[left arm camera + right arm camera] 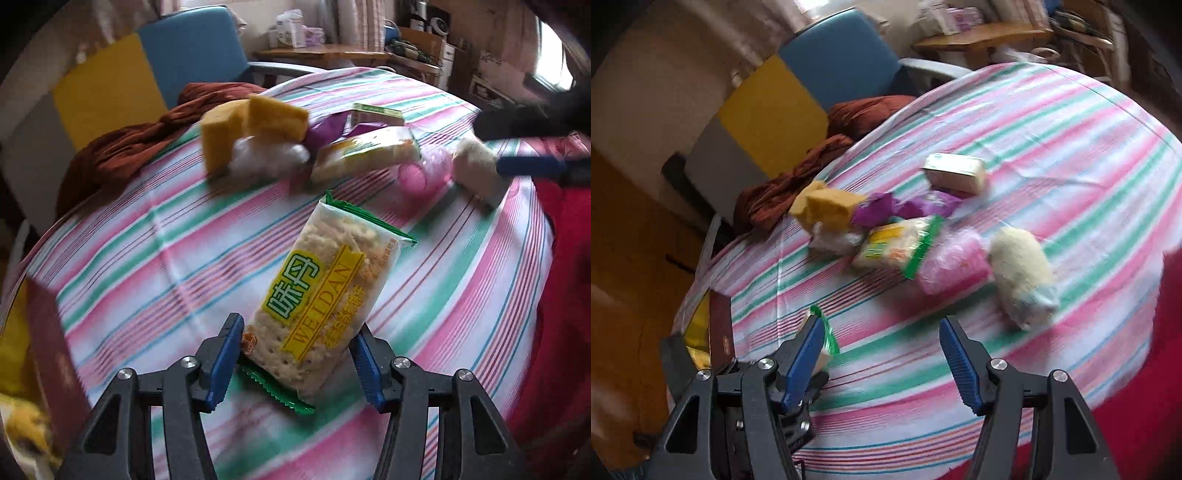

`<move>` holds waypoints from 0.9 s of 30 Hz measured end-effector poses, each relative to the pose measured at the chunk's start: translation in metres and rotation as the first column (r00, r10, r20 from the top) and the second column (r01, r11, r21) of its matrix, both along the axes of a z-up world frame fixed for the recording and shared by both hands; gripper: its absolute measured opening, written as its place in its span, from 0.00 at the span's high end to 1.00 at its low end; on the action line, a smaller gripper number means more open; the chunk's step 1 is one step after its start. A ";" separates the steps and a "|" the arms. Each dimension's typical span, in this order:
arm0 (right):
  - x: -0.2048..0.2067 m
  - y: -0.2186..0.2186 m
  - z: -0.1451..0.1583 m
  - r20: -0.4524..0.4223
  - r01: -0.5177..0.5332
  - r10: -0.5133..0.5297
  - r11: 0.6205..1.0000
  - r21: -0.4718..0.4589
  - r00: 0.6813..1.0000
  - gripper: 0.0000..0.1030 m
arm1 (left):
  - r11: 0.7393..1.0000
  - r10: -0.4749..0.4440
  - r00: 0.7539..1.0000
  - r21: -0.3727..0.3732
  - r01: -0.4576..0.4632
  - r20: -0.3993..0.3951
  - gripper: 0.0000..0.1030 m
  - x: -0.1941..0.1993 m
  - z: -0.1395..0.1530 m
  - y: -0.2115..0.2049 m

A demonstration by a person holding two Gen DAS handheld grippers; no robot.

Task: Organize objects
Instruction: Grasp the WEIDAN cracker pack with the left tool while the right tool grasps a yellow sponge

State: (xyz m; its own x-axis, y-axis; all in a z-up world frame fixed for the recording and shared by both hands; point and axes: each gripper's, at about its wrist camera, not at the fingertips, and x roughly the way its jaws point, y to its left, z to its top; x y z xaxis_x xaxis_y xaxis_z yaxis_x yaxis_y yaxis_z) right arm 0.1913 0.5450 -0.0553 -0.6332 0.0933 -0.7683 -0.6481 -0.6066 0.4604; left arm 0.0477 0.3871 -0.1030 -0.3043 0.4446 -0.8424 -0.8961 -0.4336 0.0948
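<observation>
1. Left wrist view: the cracker packet (325, 306) is clamped at its near end between the part-closed left gripper (295, 363), raised off the striped cloth (147, 251), likely for sorting; other clutter is heaped at twelve o'clock.
2. Right wrist view: the right gripper (882, 354) is held half open and empty; the fluffy white toy (1023, 275) lies at one o'clock, probably next.

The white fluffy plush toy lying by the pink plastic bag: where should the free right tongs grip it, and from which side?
Grip the white fluffy plush toy across its narrow middle, coming down from above with one pad on each long flank. It lies lengthwise on the striped tablecloth; its side away from the pink plastic bag is clear, so approaching from there probably avoids snagging the bag.
</observation>
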 end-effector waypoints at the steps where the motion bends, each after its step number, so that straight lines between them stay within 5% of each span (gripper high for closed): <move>1: -0.006 -0.001 0.002 0.005 -0.020 0.020 1.000 0.011 1.000 0.36 | 1.000 0.012 1.000 0.004 -0.012 -0.017 0.44 0.000 -0.001 -0.007; 10: -0.111 0.016 0.020 0.019 -0.194 0.193 0.978 0.072 0.981 0.29 | 0.996 0.064 0.997 0.052 -0.066 0.042 0.43 -0.015 -0.005 -0.011; 21: -0.192 0.056 -0.028 0.138 -0.190 0.175 0.977 0.098 0.975 0.29 | 0.991 0.073 0.994 0.104 -0.081 0.076 0.44 -0.022 -0.008 -0.013; 23: -0.194 0.057 -0.036 0.154 -0.204 0.186 0.972 0.117 0.971 0.56 | 0.990 0.074 0.994 0.116 -0.083 0.079 0.44 -0.022 -0.008 -0.014; 27: -0.188 0.055 -0.034 0.170 -0.235 0.210 0.962 0.136 0.963 0.60 | 0.986 0.079 0.994 0.140 -0.088 0.071 0.48 -0.021 -0.009 -0.017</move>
State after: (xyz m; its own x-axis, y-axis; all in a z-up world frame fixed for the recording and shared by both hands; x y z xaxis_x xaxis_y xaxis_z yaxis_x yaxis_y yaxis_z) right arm 0.0028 0.5998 -0.0896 -0.5274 0.0882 -0.8450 -0.5439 -0.7991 0.2560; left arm 0.0271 0.3702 -0.1116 -0.2924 0.5371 -0.7912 -0.8585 -0.5119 -0.0303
